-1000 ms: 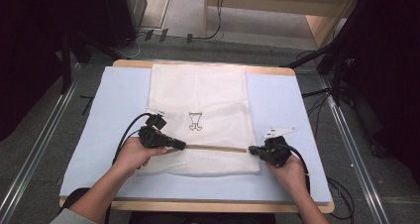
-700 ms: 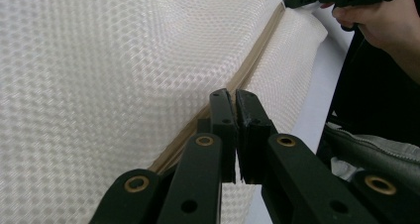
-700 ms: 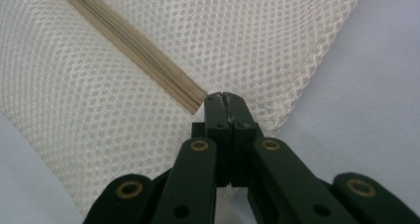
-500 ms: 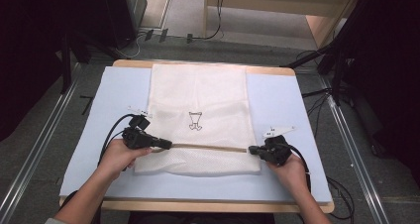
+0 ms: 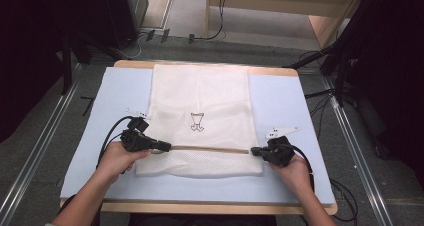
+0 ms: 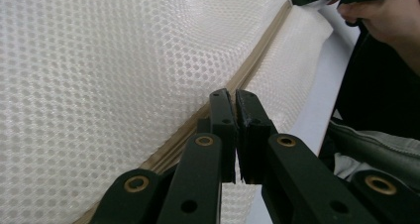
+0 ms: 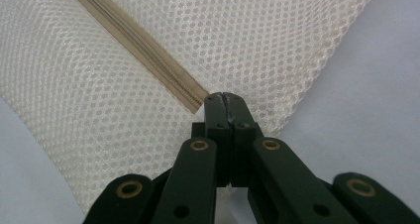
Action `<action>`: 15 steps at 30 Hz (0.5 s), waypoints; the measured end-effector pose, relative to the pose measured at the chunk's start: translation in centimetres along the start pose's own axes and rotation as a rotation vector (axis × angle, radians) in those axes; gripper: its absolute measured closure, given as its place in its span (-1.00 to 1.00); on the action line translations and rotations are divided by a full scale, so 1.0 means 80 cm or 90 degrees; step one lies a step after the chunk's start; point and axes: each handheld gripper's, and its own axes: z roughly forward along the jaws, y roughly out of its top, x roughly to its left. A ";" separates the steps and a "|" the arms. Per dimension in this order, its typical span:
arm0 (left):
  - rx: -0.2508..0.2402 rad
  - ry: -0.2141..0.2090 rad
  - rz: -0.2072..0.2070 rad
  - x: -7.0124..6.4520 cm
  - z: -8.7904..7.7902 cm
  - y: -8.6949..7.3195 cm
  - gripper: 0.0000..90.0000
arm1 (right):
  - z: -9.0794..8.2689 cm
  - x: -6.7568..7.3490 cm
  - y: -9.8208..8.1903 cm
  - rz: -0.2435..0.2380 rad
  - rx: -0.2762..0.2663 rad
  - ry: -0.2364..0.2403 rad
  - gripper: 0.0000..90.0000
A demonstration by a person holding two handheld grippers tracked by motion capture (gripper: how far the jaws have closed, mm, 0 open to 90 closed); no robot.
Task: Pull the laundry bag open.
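Left gripper (image 5: pixel 162 147) clamped on the left end of the tan zipper (image 5: pixel 210 149), jaws pinched nearly together in the left gripper view (image 6: pixel 236 97) with the zipper tape running straight up to them. Right gripper (image 5: pixel 254 150) same deal at the other end, jaws squeezed tight right on the zipper's end in the right gripper view (image 7: pixel 224 98). Zipper stretched in a straight line between the two, across the lower part of a white mesh laundry bag (image 5: pixel 200 93). Bag lying flat on a pale blue mat (image 5: pixel 280 101), long way running away from the person, top edge at the far side of the mat and bottom edge just past the zipper, toward the near edge. Small dark logo (image 5: pixel 197 122) printed on the mesh a bit above the zipper line. Mat sitting on a wooden table (image 5: pixel 210 207), wood peeking out at the near and far edges. Both hands low on the mat, left hand (image 5: pixel 117 158) just off the bag's left edge, right hand (image 5: pixel 292 168) off its right corner.
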 end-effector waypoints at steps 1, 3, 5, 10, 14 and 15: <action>-0.001 -0.008 0.000 0.002 -0.002 0.000 0.97 | 0.000 0.000 0.000 0.000 -0.001 0.001 1.00; -0.007 -0.002 -0.004 0.002 -0.005 0.000 0.98 | 0.000 -0.001 0.000 0.000 -0.003 0.004 1.00; -0.009 -0.005 -0.006 0.002 -0.006 0.000 0.98 | 0.000 -0.001 -0.001 -0.001 -0.003 0.005 1.00; -0.006 -0.002 -0.010 0.004 -0.007 -0.001 0.97 | 0.000 -0.001 -0.001 -0.001 -0.003 0.005 1.00; -0.002 -0.003 -0.008 0.004 -0.008 -0.004 0.98 | 0.000 -0.002 -0.001 -0.003 -0.004 0.008 1.00; -0.006 -0.005 -0.012 0.005 -0.008 -0.006 0.98 | 0.000 -0.002 -0.001 -0.002 -0.005 0.010 1.00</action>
